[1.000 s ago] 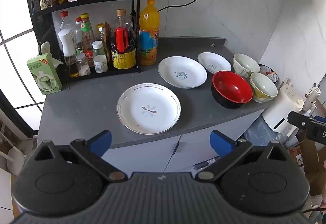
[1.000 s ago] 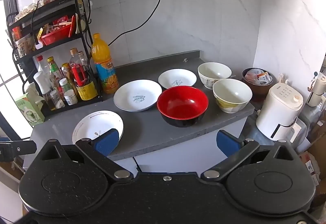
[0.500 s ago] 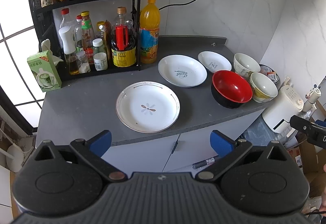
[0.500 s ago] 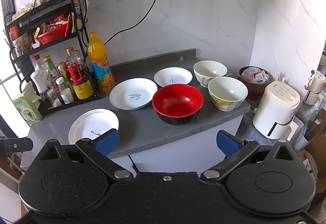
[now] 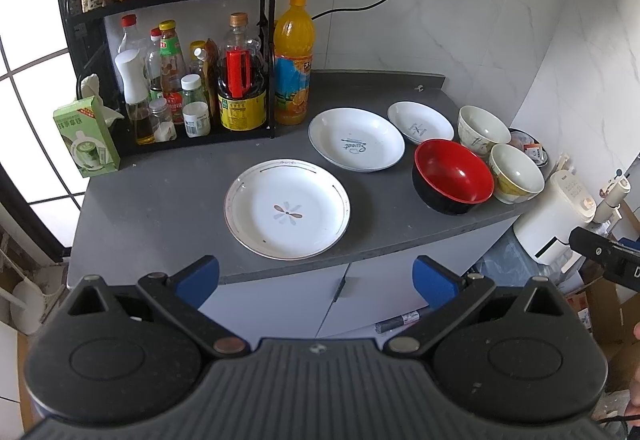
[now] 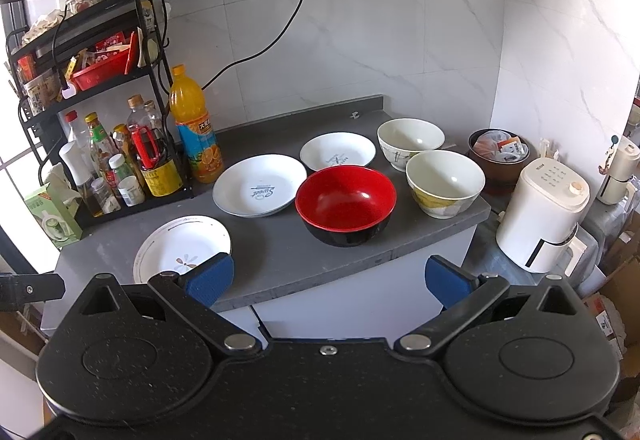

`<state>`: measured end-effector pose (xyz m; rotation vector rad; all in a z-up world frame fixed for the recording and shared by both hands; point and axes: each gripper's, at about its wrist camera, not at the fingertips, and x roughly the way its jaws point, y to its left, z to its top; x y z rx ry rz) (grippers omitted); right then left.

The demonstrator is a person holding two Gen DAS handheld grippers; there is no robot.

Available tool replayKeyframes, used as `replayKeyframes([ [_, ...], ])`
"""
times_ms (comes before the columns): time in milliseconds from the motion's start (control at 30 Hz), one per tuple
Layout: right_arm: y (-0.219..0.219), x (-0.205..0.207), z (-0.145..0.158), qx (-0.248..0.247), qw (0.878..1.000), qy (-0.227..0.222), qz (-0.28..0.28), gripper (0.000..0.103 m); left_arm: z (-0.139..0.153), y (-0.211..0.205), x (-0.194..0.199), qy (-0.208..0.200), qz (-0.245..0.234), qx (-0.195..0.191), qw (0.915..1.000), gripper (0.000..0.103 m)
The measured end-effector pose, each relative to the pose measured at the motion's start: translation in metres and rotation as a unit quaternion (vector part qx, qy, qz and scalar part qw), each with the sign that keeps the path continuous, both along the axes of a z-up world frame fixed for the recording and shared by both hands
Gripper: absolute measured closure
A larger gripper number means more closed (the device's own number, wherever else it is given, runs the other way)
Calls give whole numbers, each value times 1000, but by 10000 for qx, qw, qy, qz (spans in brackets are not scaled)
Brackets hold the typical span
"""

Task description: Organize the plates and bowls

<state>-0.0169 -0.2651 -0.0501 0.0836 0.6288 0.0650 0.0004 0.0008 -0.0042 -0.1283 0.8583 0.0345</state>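
— Have we shifted? Our right gripper (image 6: 328, 278) has eased forward: the red bowl (image 6: 346, 200) sits nearer its centre.
— Yes; our left gripper (image 5: 316, 280) barely drifted toward the flower plate (image 5: 287, 209).

left gripper (image 5: 316, 278) low centre of frame, jaws spread wide, nothing between. right gripper (image 6: 329, 278) same deal, wide apart, empty, bottom centre.

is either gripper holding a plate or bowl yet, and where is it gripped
Nothing is held. The left gripper and right gripper are both open and empty, short of the counter; the plates and bowls all sit on it.
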Motion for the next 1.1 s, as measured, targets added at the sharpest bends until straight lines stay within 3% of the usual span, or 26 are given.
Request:
replayKeyframes([
  [1100,-8,7,1,56,10000,-27,30,0,1,-6,6,4,174,-32,9998,1],
])
